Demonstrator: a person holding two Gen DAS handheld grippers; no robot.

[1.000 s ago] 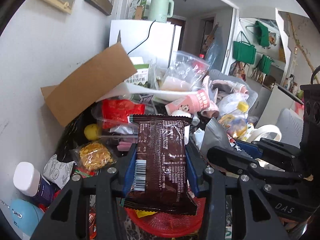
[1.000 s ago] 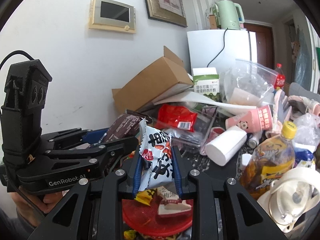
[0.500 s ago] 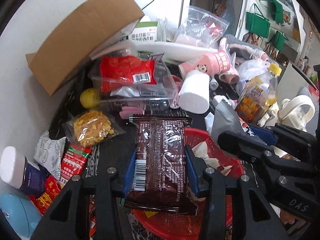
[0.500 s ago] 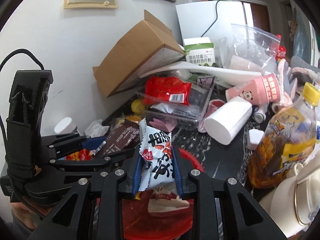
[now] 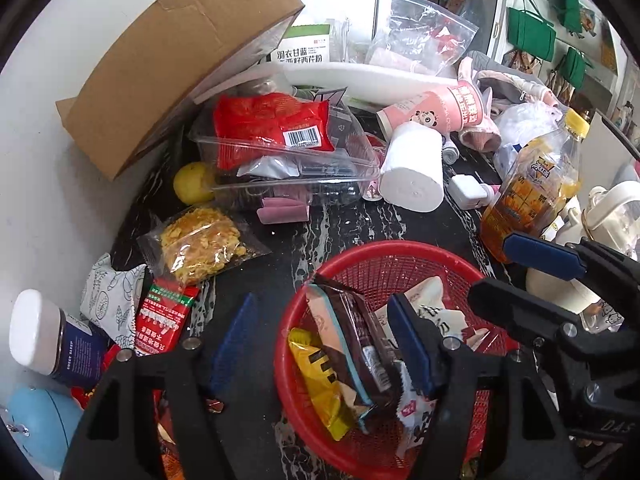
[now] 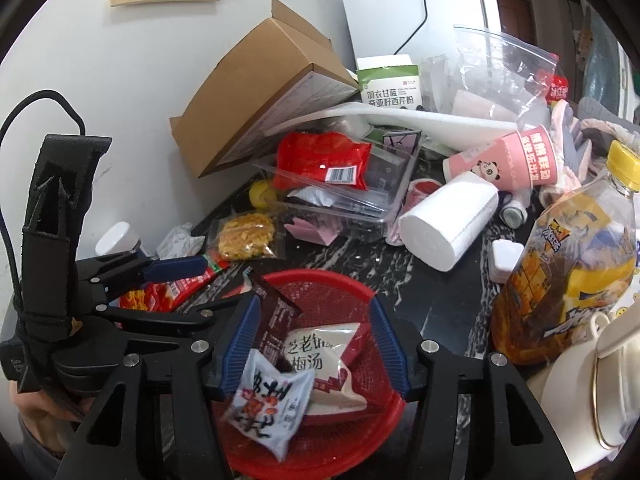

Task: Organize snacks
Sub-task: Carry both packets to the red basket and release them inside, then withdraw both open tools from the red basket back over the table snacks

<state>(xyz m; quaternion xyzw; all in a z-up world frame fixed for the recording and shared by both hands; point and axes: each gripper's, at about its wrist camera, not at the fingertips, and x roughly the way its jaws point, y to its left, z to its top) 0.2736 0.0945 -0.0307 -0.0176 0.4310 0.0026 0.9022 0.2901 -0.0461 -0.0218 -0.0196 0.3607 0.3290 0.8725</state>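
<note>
A red mesh basket [image 5: 384, 248] [image 6: 320, 280] sits on the dark marble counter and holds several snack packets. My left gripper [image 5: 322, 344] [image 6: 200, 288] hangs over the basket's left rim, its jaws opening. The brown snack bar [image 5: 360, 344] [image 6: 272, 320] lies loose in the basket, touching neither pad. My right gripper [image 6: 314, 340] [image 5: 520, 280] is over the basket too, its jaws also opening. A white packet with black and red print [image 6: 268, 404] is blurred between and below its pads, free of them.
Behind the basket are a clear plastic tray [image 5: 288, 184] with a red packet [image 5: 272, 124], a paper roll [image 5: 412, 172], a pink cup [image 5: 432, 112] and a cardboard box [image 5: 168, 60]. A tea bottle [image 6: 568, 272] stands right. A crumb bag [image 5: 200, 244], red sachet [image 5: 164, 320] and jar [image 5: 44, 336] lie left.
Both grippers sank toward the red basket and opened. The brown bar dropped from the left gripper into the basket, and the white packet slipped out of the right gripper.
</note>
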